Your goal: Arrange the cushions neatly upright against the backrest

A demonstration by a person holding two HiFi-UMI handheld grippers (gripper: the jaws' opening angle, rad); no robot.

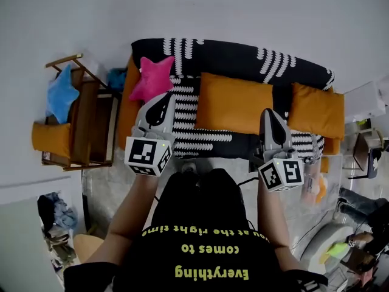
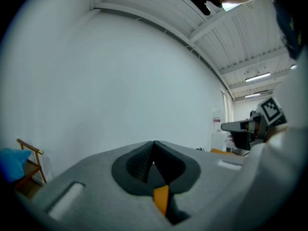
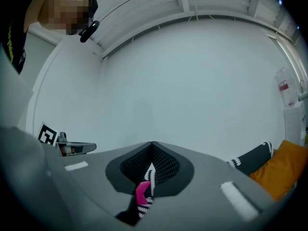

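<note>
The left gripper (image 1: 164,102) and right gripper (image 1: 271,117) are both closed and empty, short of the sofa (image 1: 182,135). The middle cushion (image 1: 234,102), right cushion (image 1: 316,110) and star cushion (image 1: 151,78) sit along the backrest (image 1: 243,56). Open a gripper before reaching, then pinch a cushion's top edge. The steep view hides whether any cushion stands upright.

Front edge of the black-and-white patterned fabric sofa (image 1: 206,140) lies open. Pink star-shaped plush cushion (image 1: 151,78) blocks the left end, rectangular orange fabric cushion (image 1: 234,102) fills mid-back, second orange cushion (image 1: 316,111) crowds the right end.
</note>
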